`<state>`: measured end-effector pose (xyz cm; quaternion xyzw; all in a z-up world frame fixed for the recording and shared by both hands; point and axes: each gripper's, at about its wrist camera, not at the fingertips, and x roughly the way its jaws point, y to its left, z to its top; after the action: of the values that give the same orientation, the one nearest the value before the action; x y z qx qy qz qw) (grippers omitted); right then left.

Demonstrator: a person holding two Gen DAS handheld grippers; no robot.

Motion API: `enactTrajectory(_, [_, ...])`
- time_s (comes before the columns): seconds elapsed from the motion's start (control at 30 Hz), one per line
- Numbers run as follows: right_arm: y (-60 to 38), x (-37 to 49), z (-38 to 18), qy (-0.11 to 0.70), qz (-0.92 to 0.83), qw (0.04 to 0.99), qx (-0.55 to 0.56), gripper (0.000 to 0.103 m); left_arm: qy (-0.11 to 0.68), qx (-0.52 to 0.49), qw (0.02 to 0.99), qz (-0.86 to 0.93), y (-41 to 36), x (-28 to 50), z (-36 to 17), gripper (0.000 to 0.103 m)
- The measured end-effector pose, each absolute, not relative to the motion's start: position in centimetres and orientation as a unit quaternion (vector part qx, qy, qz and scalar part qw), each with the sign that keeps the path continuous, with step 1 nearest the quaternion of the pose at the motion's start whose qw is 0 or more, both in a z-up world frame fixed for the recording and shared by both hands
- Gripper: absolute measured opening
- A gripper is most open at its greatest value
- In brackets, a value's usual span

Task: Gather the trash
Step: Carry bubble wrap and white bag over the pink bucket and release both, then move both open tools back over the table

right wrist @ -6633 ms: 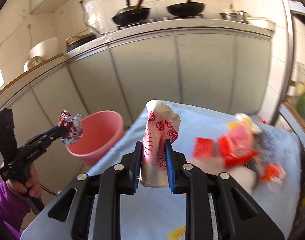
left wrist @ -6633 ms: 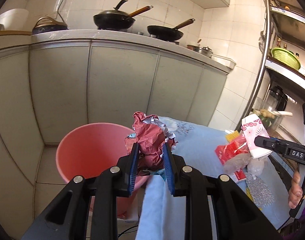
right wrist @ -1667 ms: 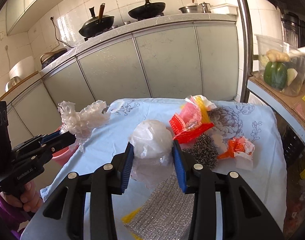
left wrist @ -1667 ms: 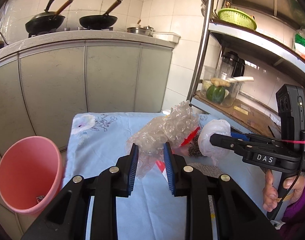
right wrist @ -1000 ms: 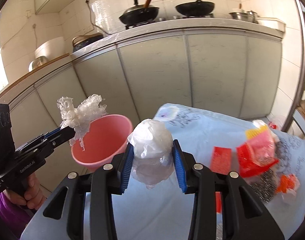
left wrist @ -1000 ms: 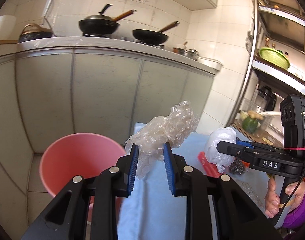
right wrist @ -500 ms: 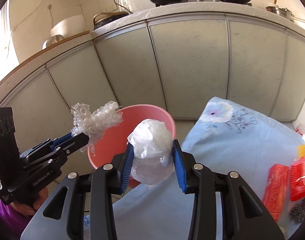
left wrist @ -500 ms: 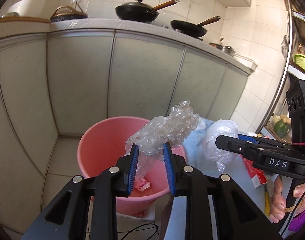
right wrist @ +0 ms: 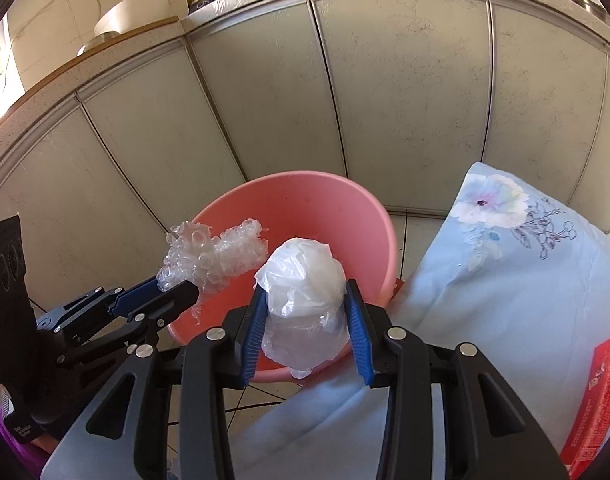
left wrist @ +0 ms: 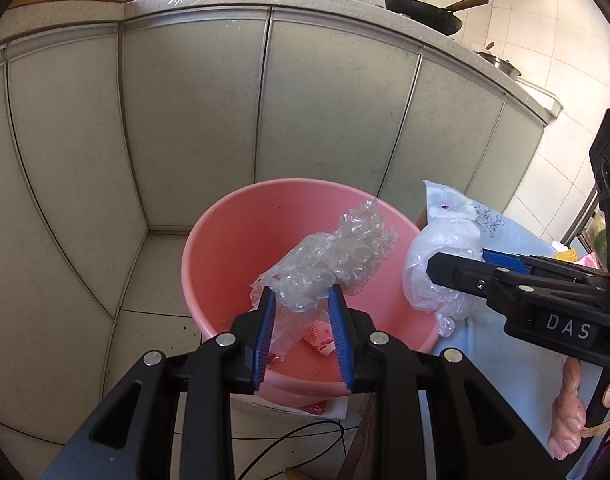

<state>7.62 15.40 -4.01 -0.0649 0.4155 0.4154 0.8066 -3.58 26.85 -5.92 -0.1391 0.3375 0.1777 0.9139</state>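
The left gripper [left wrist: 301,312] hangs over the mouth of the pink bin [left wrist: 209,248] with a wad of bubble wrap [left wrist: 337,260] between its blue pads, and its jaws are opening; the wrap looks to sit loosely between the pads now, no longer squeezed. To do this drop well, I would let the jaws spread fully while the tips are above the middle of the bin, not near the rim, because the wrap is light and springy and may cling to a pad or drift sideways; a slight downward tilt should help it slide off. The right gripper [right wrist: 307,320] is clamped on a crumpled white plastic bag [right wrist: 303,280], held over the bin's near rim just beside the blue floral cloth [right wrist: 505,280]. It would do best to move further over the opening before letting go, and to wait until the left tool is out of the way so the two do not knock. Some wrappers already lie at the bin's bottom [left wrist: 321,340]. On writing: the right tool's body reads "DAS" [left wrist: 567,330] in the left view; the red box [right wrist: 597,392] on the cloth carries print too small to read.
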Motion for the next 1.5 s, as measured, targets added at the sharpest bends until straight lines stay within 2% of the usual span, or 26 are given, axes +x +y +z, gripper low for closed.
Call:
enactTrajectory(0.3, [16.1,8.8,-5.2,0.441,0.414,0.794,-0.048,0.053,0.344,-0.161,0.905,0.193,27.5,-3.3,-6.3,0.039])
enactTrajectory(0.8, [10.8,6.7,-2.3,0.407,0.396,0.823,-0.033,0.053,0.314,-0.158,0.922,0.164,25.2,-4.4,-4.0,0.040])
enactTrajectory(1.3, [1.2,2.2,0.9,0.366,0.344,0.863,-0.045,0.053,0.297,-0.133,0.941,0.095,18.4,-4.3,-1.1,0.040])
enactTrajectory(1.5, [-4.1,0.8,1.4,0.361,0.304,0.881,-0.033,0.053,0.297,-0.114,0.947,0.047,14.3,-3.9,-0.2,0.045])
